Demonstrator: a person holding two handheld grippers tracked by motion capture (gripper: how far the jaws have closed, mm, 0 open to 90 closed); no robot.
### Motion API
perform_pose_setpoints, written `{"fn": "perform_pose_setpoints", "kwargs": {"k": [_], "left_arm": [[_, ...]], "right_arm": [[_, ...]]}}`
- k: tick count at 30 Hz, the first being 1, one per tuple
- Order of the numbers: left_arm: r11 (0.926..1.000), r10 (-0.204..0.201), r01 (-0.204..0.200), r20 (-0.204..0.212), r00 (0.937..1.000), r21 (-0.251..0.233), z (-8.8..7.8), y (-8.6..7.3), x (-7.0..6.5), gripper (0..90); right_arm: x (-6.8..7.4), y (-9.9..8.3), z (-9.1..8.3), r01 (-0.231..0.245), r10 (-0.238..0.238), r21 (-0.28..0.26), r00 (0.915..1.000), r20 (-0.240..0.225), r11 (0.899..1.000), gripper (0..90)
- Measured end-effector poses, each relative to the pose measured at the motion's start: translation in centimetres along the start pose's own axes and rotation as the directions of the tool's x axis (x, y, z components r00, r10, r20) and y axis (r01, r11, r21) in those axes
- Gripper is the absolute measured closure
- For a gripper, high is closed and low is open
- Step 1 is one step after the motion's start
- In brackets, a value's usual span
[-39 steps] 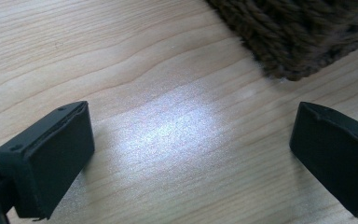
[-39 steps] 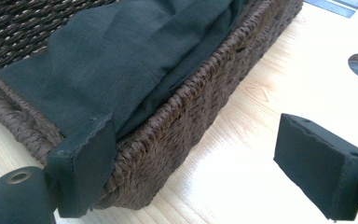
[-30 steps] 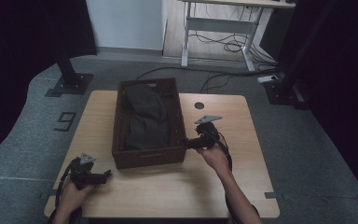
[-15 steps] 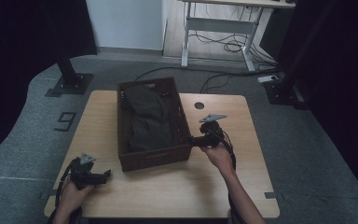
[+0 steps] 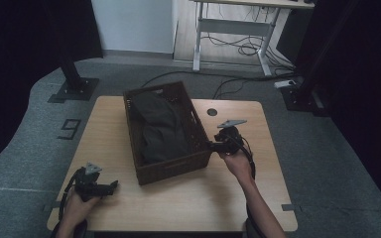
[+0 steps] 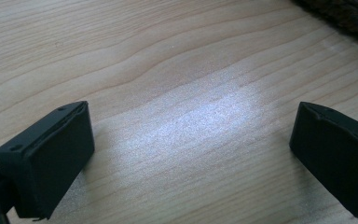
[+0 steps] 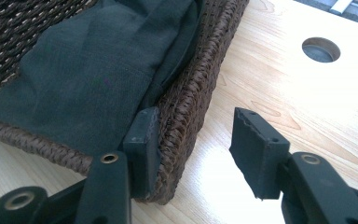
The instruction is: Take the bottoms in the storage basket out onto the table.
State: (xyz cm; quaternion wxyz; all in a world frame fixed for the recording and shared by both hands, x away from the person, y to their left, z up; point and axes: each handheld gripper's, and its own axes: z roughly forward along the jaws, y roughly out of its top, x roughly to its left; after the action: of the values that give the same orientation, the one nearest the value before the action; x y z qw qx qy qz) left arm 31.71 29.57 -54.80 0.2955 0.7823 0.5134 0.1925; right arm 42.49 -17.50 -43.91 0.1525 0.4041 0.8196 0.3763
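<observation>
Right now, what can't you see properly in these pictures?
- Basket bottom: high view, dark cloth covers it.
- Basket's far end: right gripper view, cut off by the top edge.
- Right gripper outer pad: whether it touches the wall, a gap shows.

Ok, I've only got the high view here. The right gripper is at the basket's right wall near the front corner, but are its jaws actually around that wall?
Observer: Yes. In the right gripper view the right gripper straddles the woven wall of the basket: one jaw inside, against the rim, the other outside over the table, with a gap to the wall. The jaws have just been closing.
Operator: Is the dark cloth caught under the inside jaw?
Observer: The dark cloth lies right up against that jaw; I cannot tell whether it is pinched.
Operator: And the left one?
Observer: The left gripper has its jaws wide apart over bare wood, nothing between them.
</observation>
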Motion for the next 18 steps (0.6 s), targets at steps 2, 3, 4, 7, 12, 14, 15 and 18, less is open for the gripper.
{"fn": "perform_pose_setpoints", "kwargs": {"k": [2,3,4,7,12,14,15,18], "left_arm": [[1.0,0.0,0.0,0.0,1.0,0.0,0.0,0.0,0.0,0.0],[1.0,0.0,0.0,0.0,1.0,0.0,0.0,0.0,0.0,0.0],[1.0,0.0,0.0,0.0,1.0,0.0,0.0,0.0,0.0,0.0],[1.0,0.0,0.0,0.0,1.0,0.0,0.0,0.0,0.0,0.0],[1.0,-0.001,0.001,-0.001,1.0,0.0,0.0,0.0,0.0,0.0],[1.0,0.0,0.0,-0.001,1.0,0.0,0.0,0.0,0.0,0.0],[1.0,0.0,0.0,-0.001,1.0,0.0,0.0,0.0,0.0,0.0],[1.0,-0.001,0.001,-0.001,1.0,0.0,0.0,0.0,0.0,0.0]], "right_arm": [[-0.2,0.0,0.0,-0.008,0.008,0.004,1.0,-0.004,1.0,55.0],[-0.3,0.0,-0.1,-0.007,0.007,0.006,1.0,0.0,1.0,56.3],[-0.4,0.0,-0.1,-0.009,0.009,0.008,1.0,0.0,1.0,58.2],[-0.7,0.1,-0.2,-0.014,0.014,0.016,0.9999,0.005,1.0,62.9],[-1.4,0.2,-0.3,-0.025,0.024,0.024,0.9995,0.02,0.999,70.2],[-1.8,0.2,-0.3,-0.03,0.029,0.026,0.9992,0.026,0.999,72.8],[-2.0,0.2,-0.4,-0.032,0.032,0.027,0.9991,0.029,0.999,73.7],[-2.5,0.2,-0.4,-0.035,0.034,0.03,0.9986,0.041,0.999,76.4]]}}
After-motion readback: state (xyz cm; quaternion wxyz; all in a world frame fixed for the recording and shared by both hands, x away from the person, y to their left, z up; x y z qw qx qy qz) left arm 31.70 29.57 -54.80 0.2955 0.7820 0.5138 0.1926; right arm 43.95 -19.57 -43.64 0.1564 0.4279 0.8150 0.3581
